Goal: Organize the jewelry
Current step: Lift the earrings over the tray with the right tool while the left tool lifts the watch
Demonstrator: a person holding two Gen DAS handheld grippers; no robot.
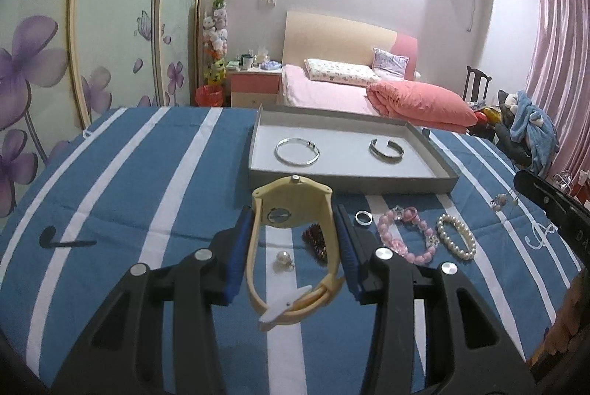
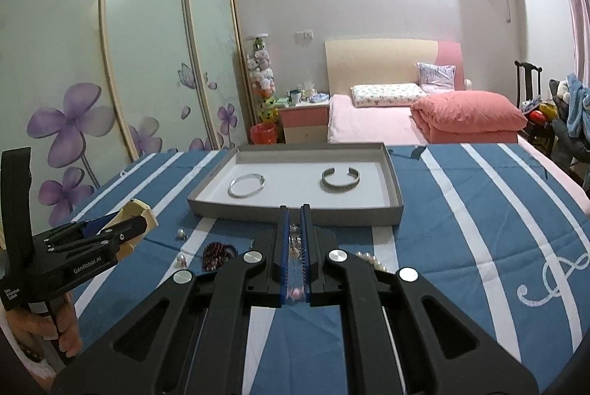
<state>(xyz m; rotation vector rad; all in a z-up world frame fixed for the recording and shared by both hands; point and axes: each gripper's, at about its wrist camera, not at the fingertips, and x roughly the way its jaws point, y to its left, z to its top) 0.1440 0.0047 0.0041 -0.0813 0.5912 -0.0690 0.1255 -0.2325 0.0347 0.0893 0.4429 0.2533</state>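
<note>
My left gripper (image 1: 293, 218) is shut on a cream yellow watch (image 1: 291, 207), held above the striped cloth in front of the grey tray (image 1: 350, 182). The tray holds a thin silver bangle (image 1: 297, 152) and a silver cuff (image 1: 386, 150). My right gripper (image 2: 294, 210) is shut on a small dangling piece of jewelry (image 2: 295, 240) with a pink bead, just before the tray's (image 2: 295, 213) near wall. On the cloth lie a pink bead bracelet (image 1: 405, 240), a pearl bracelet (image 1: 456, 235), a silver ring (image 1: 363, 218), a dark red bead bracelet (image 1: 315, 242) and a pearl earring (image 1: 282, 258).
The blue and white striped cloth (image 1: 110, 196) covers the surface. My left gripper shows at the left in the right wrist view (image 2: 121, 229). Two pearl earrings (image 2: 181, 247) and dark red beads (image 2: 217, 253) lie left of my right gripper. A bed (image 2: 405, 122) stands behind.
</note>
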